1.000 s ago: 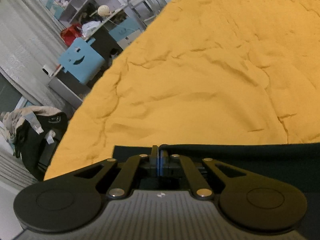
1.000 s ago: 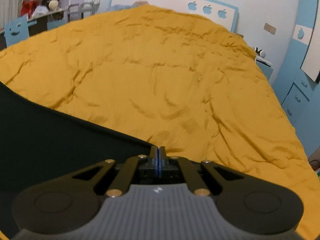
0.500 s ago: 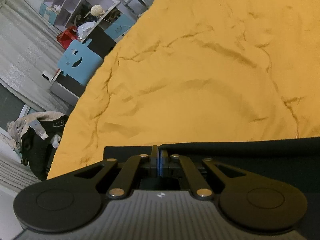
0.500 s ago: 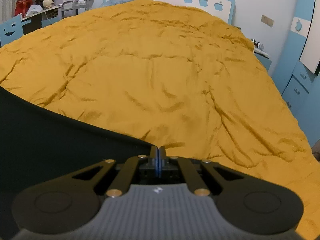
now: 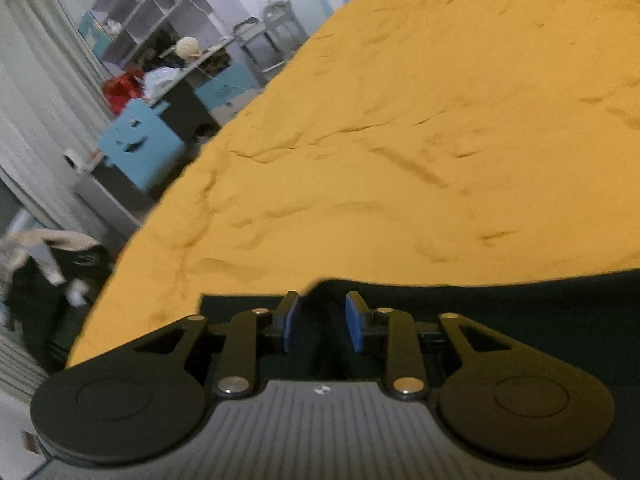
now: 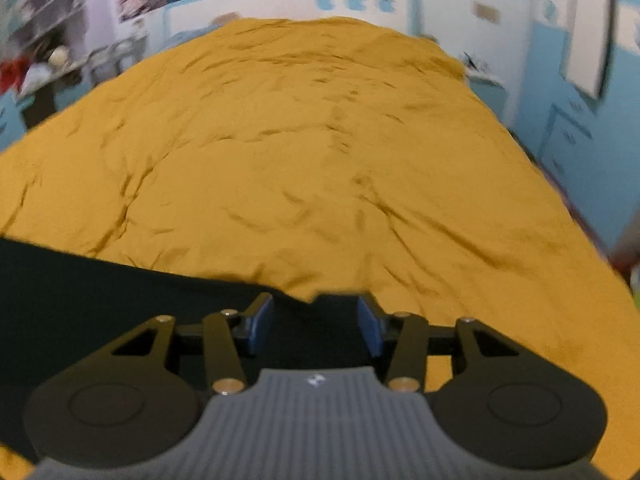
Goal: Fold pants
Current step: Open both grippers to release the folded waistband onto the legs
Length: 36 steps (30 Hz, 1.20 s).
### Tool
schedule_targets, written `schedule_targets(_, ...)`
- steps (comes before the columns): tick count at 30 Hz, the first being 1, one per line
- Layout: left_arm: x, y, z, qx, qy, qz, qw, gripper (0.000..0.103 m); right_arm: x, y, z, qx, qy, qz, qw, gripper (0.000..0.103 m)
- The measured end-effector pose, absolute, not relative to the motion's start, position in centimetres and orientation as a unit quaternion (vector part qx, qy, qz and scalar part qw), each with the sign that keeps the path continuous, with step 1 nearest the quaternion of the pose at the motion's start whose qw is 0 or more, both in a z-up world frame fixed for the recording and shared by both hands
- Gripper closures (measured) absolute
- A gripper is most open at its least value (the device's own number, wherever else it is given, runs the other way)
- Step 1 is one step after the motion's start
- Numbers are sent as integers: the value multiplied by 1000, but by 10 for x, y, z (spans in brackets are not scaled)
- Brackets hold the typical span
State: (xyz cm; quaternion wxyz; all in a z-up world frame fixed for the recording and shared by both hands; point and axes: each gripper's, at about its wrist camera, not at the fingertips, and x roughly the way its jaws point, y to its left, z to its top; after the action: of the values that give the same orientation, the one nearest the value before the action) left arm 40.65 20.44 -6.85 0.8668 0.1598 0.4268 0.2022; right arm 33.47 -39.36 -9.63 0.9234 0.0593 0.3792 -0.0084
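On the bed [image 5: 440, 140] I counted one pair of pants [image 5: 520, 308] and two hand-held grippers, left [image 5: 322, 322] and right [image 6: 315, 324], both spread apart, gripping nothing. Only my left view showed the blue chair [image 5: 140, 148].

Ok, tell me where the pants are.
The dark pants lie on the yellow bedspread at its near edge, under both open grippers, left and right.

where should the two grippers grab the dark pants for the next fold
Probably the far edge of the pants, one corner per gripper, coming in low from the near side. That edge lies flat across the yellow bedspread, right ahead of the open left gripper and right gripper.
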Motion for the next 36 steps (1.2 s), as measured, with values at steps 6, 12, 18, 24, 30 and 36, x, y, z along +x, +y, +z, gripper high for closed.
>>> schedule_targets(6, 374, 192, -71, 84, 441, 167, 878, 70, 319, -437, -105, 154, 378, -14, 913, 61)
schedule_targets(12, 364, 186, -92, 58, 462, 173, 868, 71, 357, -452, -133, 195, 384, 13, 902, 62)
schedule_targets(18, 358, 179, -110, 71, 484, 188, 852, 71, 364, -435, -148, 161, 395, 28, 904, 73)
schedule_targets(24, 361, 174, -116, 76, 493, 205, 842, 71, 378, -431, -154, 115, 400, 43, 908, 72)
schedule_targets(30, 361, 173, -117, 82, 491, 206, 842, 71, 400, -457, -144, 144, 389, 72, 907, 68)
schedule_targets(36, 360, 174, -116, 73, 489, 205, 845, 71, 410, -458, -156, 164, 403, 116, 893, 79)
